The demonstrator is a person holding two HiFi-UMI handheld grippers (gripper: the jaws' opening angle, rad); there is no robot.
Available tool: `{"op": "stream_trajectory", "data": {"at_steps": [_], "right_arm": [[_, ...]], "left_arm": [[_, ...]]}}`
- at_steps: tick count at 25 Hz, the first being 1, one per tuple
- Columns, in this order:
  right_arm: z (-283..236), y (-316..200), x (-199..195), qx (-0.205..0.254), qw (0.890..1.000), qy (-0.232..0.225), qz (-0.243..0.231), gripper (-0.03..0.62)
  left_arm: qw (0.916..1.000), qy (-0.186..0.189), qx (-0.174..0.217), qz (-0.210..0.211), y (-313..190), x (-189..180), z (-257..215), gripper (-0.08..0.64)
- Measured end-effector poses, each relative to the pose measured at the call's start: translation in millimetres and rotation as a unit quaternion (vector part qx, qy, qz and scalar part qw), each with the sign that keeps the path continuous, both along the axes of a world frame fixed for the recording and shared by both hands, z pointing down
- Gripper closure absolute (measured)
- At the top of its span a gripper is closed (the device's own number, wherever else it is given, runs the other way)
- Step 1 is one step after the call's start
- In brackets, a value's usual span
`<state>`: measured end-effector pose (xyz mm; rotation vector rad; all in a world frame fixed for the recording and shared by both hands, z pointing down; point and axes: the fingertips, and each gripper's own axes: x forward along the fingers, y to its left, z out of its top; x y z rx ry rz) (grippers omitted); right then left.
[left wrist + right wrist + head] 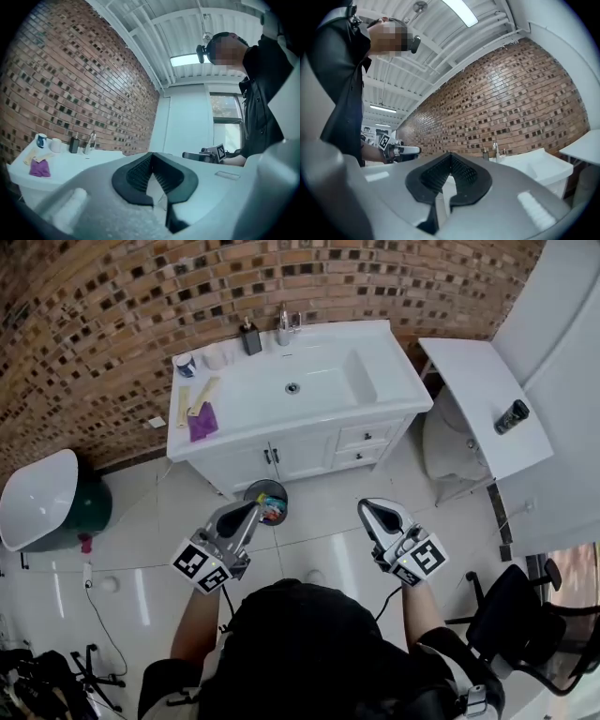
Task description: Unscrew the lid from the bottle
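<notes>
A dark pump bottle (249, 337) stands at the back of the white vanity (394, 390), beside the faucet (286, 326). A second dark bottle (511, 416) lies on the white side table (469, 371) at the right. My left gripper (255, 505) and right gripper (367, 507) are held over the floor, well short of the vanity, both shut with nothing between the jaws. In the left gripper view the shut gripper (151, 154) points toward the vanity, where the pump bottle (74, 144) shows small. The right gripper (450, 155) is shut too.
On the vanity lie a purple cloth (202, 423), a cup (186, 365) and a basin (309, 381). A round waste bin (269, 502) stands on the tiled floor before the cabinet. A white tub (37, 498) sits at left, a black chair (525, 615) at lower right.
</notes>
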<state>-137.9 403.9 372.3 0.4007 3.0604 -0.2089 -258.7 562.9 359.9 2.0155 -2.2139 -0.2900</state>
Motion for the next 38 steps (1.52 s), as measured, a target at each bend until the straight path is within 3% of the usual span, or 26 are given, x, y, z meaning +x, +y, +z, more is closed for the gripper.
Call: {"op": "stream_trajectory", "data": {"at_steps": [6,14,17,20,25,38], "right_arm": [[-5.7,-60.6,49.0,-0.006,0.998,-0.008,0.069,0.588],[-13.4,-83.7,86.5,0.008,0.991,0.000,0.132,0.588],[-12.1,-94.8,98.1,0.007,0.987,0.003,0.164,0.588],[-12.5,-107.9,107.1,-0.006,0.977,0.001,0.212,0.588],[-41.1,-134.6,108.5,-0.038,0.960,-0.051,0.272,0.588],[-15.2,-181.0,138.2,-0.010,0.930,0.015,0.366,0.588]], "left_arm": [[0.9968,-0.006,0.006,0.080,-89.4,47.8,-0.7,0.558],[0.9857,-0.012,0.004,0.168,-155.0,79.7,2.6,0.558],[0.9772,-0.030,0.008,0.210,-176.9,91.1,-1.5,0.558],[0.9671,-0.024,0.021,0.252,-195.7,98.4,-2.9,0.558],[0.9525,-0.021,0.038,0.301,-234.4,102.5,-12.0,0.558],[0.9149,-0.015,0.048,0.401,-303.9,95.0,-10.4,0.558]]}}
